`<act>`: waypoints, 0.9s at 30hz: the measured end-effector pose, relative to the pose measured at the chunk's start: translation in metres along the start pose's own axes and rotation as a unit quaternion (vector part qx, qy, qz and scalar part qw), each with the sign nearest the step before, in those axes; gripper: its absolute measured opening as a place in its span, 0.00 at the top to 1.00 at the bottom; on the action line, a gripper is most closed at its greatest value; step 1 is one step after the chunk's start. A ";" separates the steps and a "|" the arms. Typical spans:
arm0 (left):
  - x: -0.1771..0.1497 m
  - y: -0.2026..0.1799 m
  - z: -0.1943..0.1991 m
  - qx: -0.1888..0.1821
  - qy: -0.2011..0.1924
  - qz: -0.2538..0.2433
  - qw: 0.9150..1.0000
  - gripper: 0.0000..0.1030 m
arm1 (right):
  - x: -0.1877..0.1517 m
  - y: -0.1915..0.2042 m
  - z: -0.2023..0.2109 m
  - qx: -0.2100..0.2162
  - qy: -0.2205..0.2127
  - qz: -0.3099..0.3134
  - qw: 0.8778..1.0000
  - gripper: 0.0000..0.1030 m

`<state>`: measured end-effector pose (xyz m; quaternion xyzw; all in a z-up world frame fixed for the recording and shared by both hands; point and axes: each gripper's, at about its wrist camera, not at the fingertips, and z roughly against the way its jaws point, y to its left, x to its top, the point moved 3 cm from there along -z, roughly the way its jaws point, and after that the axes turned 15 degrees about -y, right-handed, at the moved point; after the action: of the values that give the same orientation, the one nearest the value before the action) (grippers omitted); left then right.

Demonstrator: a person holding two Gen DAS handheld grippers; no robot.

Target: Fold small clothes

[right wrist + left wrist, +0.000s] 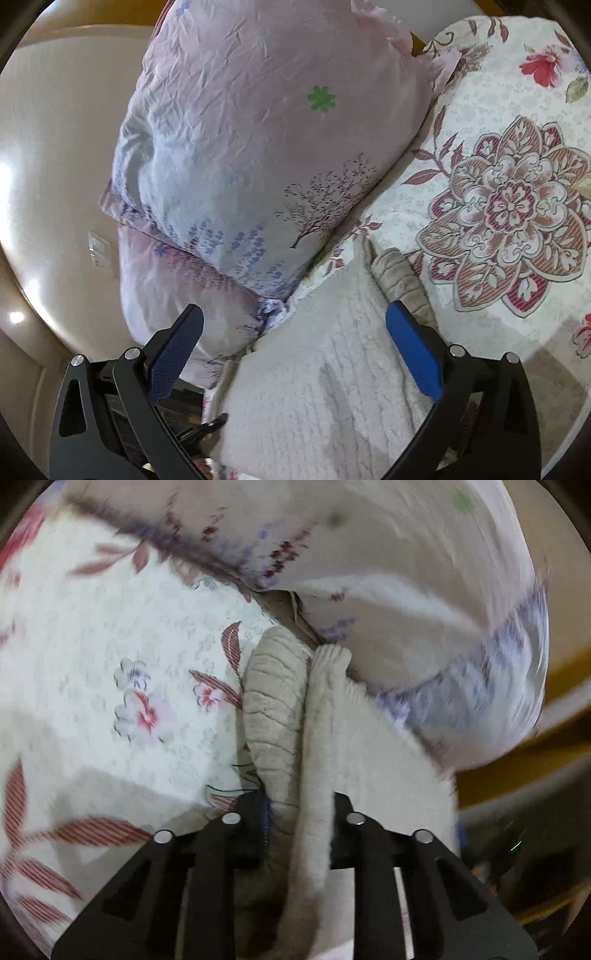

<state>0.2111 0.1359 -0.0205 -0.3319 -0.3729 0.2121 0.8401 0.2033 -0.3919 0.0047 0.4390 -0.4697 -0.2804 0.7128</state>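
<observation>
Beige garment (pixel 295 716) is clamped bunched in the closed left gripper (pixel 301 823) jaws, long axis running near-to-far over the bed (pixel 110 646) toward the pillow (pixel 258 147); right gripper (pixel 295 354) jaws are held wide, empty.

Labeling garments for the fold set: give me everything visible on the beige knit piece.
The beige knit garment is a small, soft, fuzzy-looking piece with ribbed rows and a darker gathered, elastic-looking band along one edge. It lies rumpled on the floral bedsheet, right beside the lilac pillows. The left claw is shut on a bunched fold of it, the band doubled into two ridges. The right claw hangs open over it, apparently not gripping it.
</observation>
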 end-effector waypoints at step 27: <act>-0.119 -0.189 -0.071 -0.025 0.070 -0.223 0.972 0.14 | 0.024 -0.039 0.000 -0.121 0.121 0.035 0.985 0.02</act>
<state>0.2107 -0.0951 0.0213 -0.2755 -0.3828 -0.0143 0.8817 0.2137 -0.4287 -0.0196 0.3637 -0.3580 -0.2550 0.8213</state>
